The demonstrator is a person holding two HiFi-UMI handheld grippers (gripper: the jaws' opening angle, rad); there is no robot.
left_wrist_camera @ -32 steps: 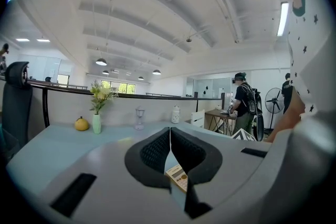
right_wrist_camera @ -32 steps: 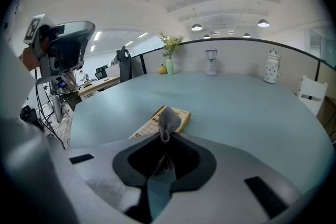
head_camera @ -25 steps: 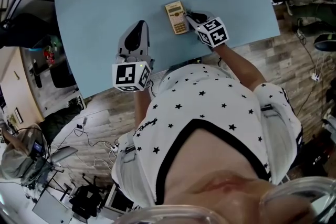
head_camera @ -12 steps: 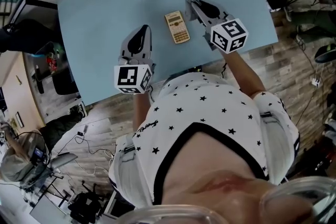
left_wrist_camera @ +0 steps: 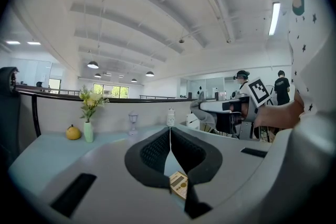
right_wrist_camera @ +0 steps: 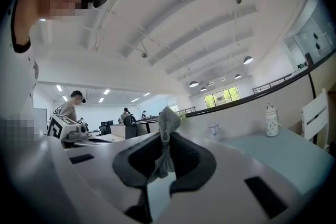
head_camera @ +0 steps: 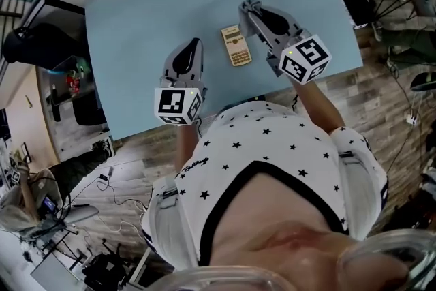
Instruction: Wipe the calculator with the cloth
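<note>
**Desk:** Starting at the left of the head view, what did it show?

**Photographer:** The left gripper hung over the pale blue counter with its jaws pressed together on nothing. In its own view the two dark pads met in a thin line at the left gripper.

**Desk:** And the calculator?

**Photographer:** The calculator lay flat on the counter between the two grippers, touching neither. Its long axis ran away from the person, tilted a little. The left gripper view caught the calculator just below and to the right of its shut jaws.

**Desk:** Then the right side?

**Photographer:** The right gripper was the nearer of the two and ran just beside the calculator's right edge. Its tips reached past the calculator's far end. Its jaws were clamped on a grey cloth, and a tuft of it stood up above the right gripper. That view looked up at the ceiling and showed no calculator.

**Desk:** So which way would the wipe have to go?

**Photographer:** In my judgement, the cloth would have to come down, left and back toward the person. It could then be drawn along the keypad's length.
</note>
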